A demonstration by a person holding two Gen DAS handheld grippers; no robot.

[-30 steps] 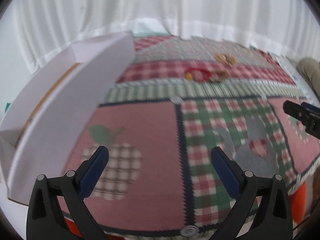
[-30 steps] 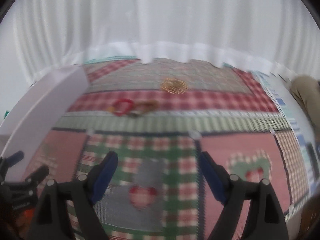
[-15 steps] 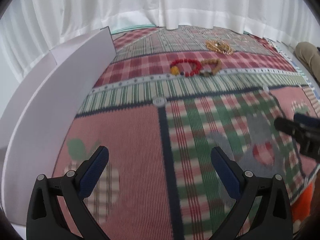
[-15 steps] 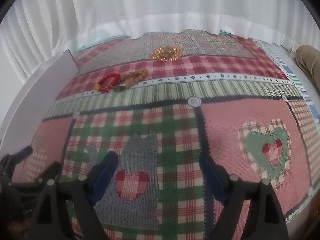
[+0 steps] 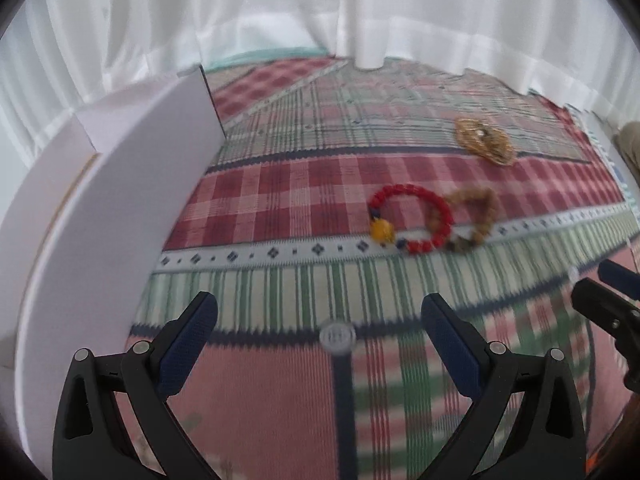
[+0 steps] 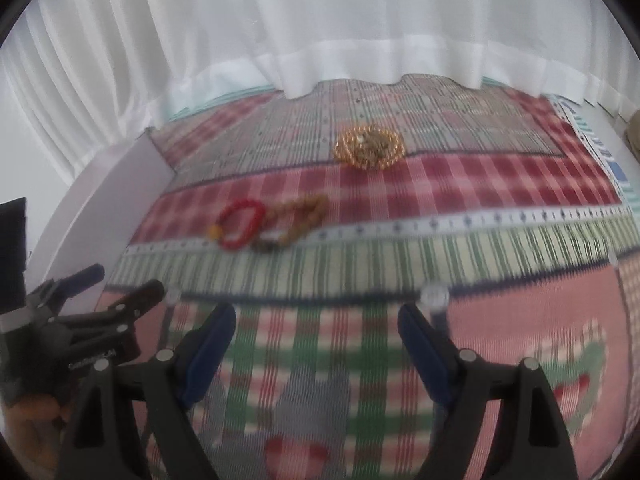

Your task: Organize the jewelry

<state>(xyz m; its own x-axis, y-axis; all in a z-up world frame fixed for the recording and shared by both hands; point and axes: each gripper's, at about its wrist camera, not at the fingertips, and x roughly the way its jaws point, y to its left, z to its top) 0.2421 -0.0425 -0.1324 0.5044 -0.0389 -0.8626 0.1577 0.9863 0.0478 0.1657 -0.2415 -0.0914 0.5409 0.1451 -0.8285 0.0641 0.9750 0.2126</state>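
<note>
A red bead bracelet (image 5: pixel 412 218) with a yellow bead lies on the patchwork cloth, touching a brown bead bracelet (image 5: pixel 474 216) on its right. A coiled gold chain (image 5: pixel 485 141) lies farther back. My left gripper (image 5: pixel 320 320) is open and empty, short of the red bracelet. In the right wrist view the red bracelet (image 6: pixel 240 222), brown bracelet (image 6: pixel 298 216) and gold chain (image 6: pixel 368 148) lie ahead of my right gripper (image 6: pixel 316 330), which is open and empty. The left gripper (image 6: pixel 96 292) shows at that view's left edge.
A white open box (image 5: pixel 120 208) stands along the left side of the cloth. White curtains (image 6: pixel 320 20) hang behind the table. The patchwork cloth (image 5: pixel 320 380) covers the surface. The right gripper's fingertips (image 5: pixel 600 300) show at the left wrist view's right edge.
Both grippers have moved forward over the cloth toward the jewelry, which now looks nearer and larger. The white box has slid further left in the left wrist view. Both stay open.
</note>
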